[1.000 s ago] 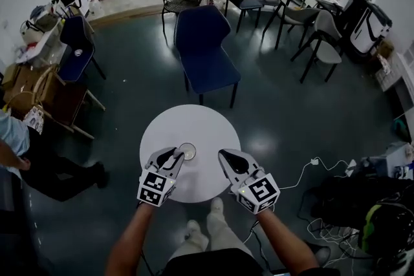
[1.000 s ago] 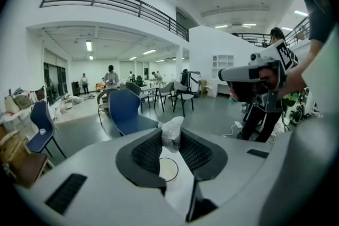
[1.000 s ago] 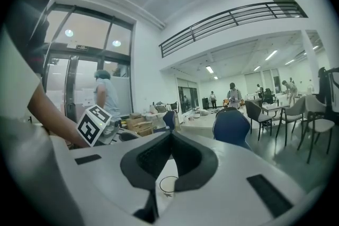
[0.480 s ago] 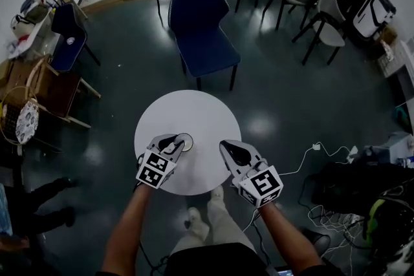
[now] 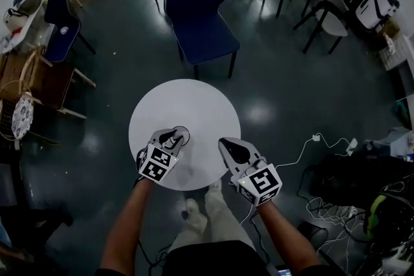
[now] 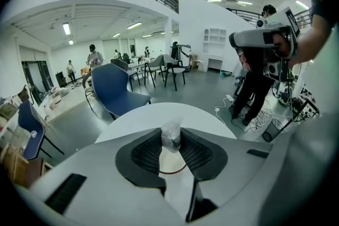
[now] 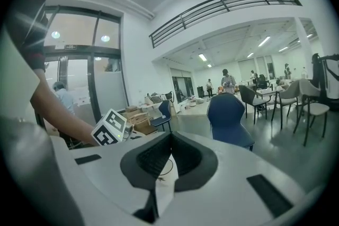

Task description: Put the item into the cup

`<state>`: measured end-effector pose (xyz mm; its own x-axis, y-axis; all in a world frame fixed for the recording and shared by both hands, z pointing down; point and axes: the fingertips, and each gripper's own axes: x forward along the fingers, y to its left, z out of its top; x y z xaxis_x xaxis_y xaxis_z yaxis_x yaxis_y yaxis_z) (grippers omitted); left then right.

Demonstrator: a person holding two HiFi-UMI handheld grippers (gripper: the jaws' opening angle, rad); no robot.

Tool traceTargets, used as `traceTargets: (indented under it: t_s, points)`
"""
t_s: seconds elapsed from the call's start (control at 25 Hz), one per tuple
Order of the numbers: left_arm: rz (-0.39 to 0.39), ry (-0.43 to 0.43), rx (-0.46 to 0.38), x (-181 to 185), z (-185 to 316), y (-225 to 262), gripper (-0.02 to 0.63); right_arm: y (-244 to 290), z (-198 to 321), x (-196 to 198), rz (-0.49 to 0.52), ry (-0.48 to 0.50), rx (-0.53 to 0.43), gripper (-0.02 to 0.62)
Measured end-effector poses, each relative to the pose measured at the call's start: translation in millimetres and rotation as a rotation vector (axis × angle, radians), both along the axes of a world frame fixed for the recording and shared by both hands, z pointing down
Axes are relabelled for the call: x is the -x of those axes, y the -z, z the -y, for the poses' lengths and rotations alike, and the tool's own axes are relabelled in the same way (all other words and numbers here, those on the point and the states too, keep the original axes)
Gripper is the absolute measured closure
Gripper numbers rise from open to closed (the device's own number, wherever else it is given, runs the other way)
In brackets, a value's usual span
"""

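A round white table (image 5: 194,103) stands in front of me. On its near side sits a low cup (image 5: 182,134) with a dark rim. My left gripper (image 5: 171,136) hangs at the cup's left edge, shut on a small item in clear wrap (image 6: 171,134). In the left gripper view the cup's rim (image 6: 172,171) shows just below the item, between the jaws of the left gripper (image 6: 171,137). My right gripper (image 5: 227,143) hovers over the table's near right edge. Seen in its own view, the right gripper (image 7: 170,136) has its tips together with nothing between them.
A blue chair (image 5: 197,13) stands just beyond the table. Wooden chairs (image 5: 45,81) are at the left, and cables with a plug (image 5: 315,138) lie on the dark floor at the right. My shoes (image 5: 193,213) are below the table's near edge.
Both grippers have come down toward the table. The left one, with the item, has moved from beside the cup to over its left edge. A person at the left has left the view.
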<state>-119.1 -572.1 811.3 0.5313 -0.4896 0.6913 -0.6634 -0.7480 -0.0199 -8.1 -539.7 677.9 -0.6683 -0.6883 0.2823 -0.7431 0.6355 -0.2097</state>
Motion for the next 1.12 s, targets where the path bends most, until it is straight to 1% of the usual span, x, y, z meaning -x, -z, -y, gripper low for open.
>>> traceTargets:
  t_s: [0.16, 0.36, 0.52, 0.6, 0.68, 0.76, 1.0, 1.12]
  points:
    - [0.01, 0.015, 0.028, -1, 2, -14, 0.503, -7, 4, -3, 0.0, 0.0, 0.017, 0.58]
    - [0.006, 0.047, 0.029, 6, 7, -28, 0.503, -18, 7, -2, -0.005, 0.001, 0.031, 0.58]
    - [0.004, 0.088, 0.04, 14, 7, -32, 0.503, -22, 8, -2, 0.002, -0.015, 0.038, 0.58]
    - [-0.011, 0.101, 0.042, 13, 5, -32, 0.499, -22, 6, -1, 0.013, -0.015, 0.043, 0.58]
    - [-0.034, 0.107, 0.047, 11, 4, -34, 0.447, -23, 4, -1, 0.018, -0.011, 0.048, 0.58]
    - [-0.045, 0.112, 0.048, 9, 3, -35, 0.443, -28, 2, -3, 0.014, -0.011, 0.049, 0.58]
    - [-0.043, 0.116, 0.047, 13, 4, -32, 0.443, -25, 3, 1, 0.013, -0.002, 0.048, 0.58]
    - [-0.064, 0.129, 0.036, 11, 5, -27, 0.443, -24, 3, -3, 0.009, 0.001, 0.044, 0.58]
